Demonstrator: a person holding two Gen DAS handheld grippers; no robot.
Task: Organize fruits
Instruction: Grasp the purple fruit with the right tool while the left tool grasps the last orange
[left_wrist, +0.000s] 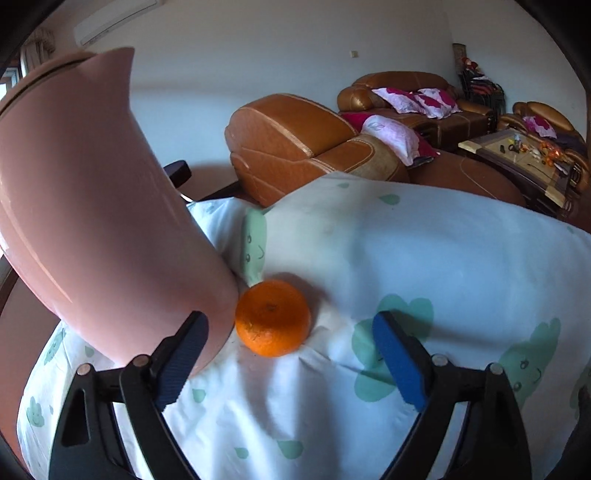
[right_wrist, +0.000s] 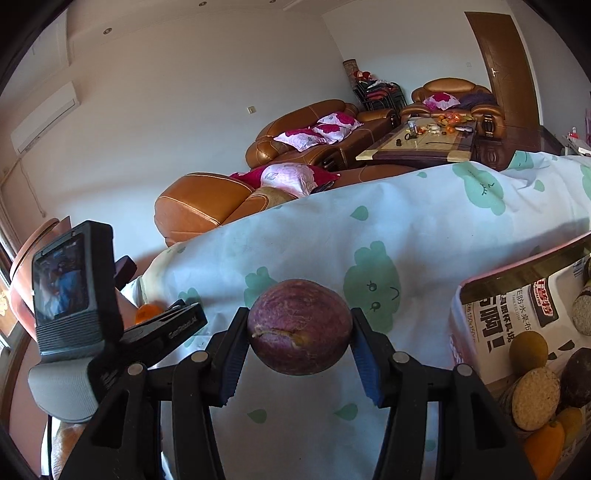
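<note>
The counter (left_wrist: 424, 258) wears a white cloth with green clouds. A big pink jug (left_wrist: 92, 206) stands at its left. The orange (left_wrist: 272, 317) sits touching the jug, just ahead of the left gripper (left_wrist: 291, 356), a bit left of middle, jaws wide and empty. Only the right view shows the right gripper (right_wrist: 299, 356) holding a purple fruit (right_wrist: 299, 326), and the fruit box (right_wrist: 517, 332) at far right.

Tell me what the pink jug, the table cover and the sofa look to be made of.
Pink jug: probably glossy plastic, going by its smooth sheen and streaked highlights.
Table cover: thin printed cloth or plastic sheet; it creases softly.
Sofa: tan leather or imitation, shiny, with stitched seams.
</note>
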